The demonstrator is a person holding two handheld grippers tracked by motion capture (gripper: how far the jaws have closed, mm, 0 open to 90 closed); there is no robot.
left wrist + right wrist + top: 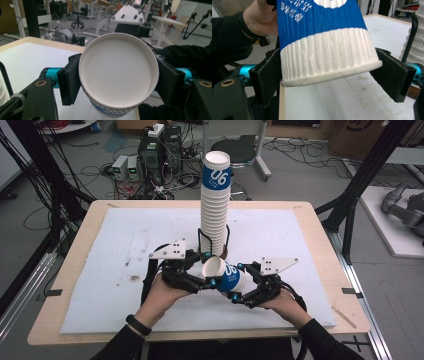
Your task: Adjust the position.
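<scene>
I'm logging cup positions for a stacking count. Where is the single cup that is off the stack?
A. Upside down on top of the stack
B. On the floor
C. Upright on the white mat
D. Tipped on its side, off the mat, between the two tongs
D: the cup lies sideways in front of the stack, with the left tongs clamped on it.

The cup (226, 276) you hold is ribbed paper, matt, its blue band printed over fine vertical corrugations, with a smooth rolled rim and a plain smooth white inside. At centre frame the stack of cups (215, 210) shows the same ridged paper. Your gripper pads (267, 75) look like matt black rubbery foam. The table (95, 215) edge is pale smooth wood under a rough, stained white mat (140, 235).
</scene>
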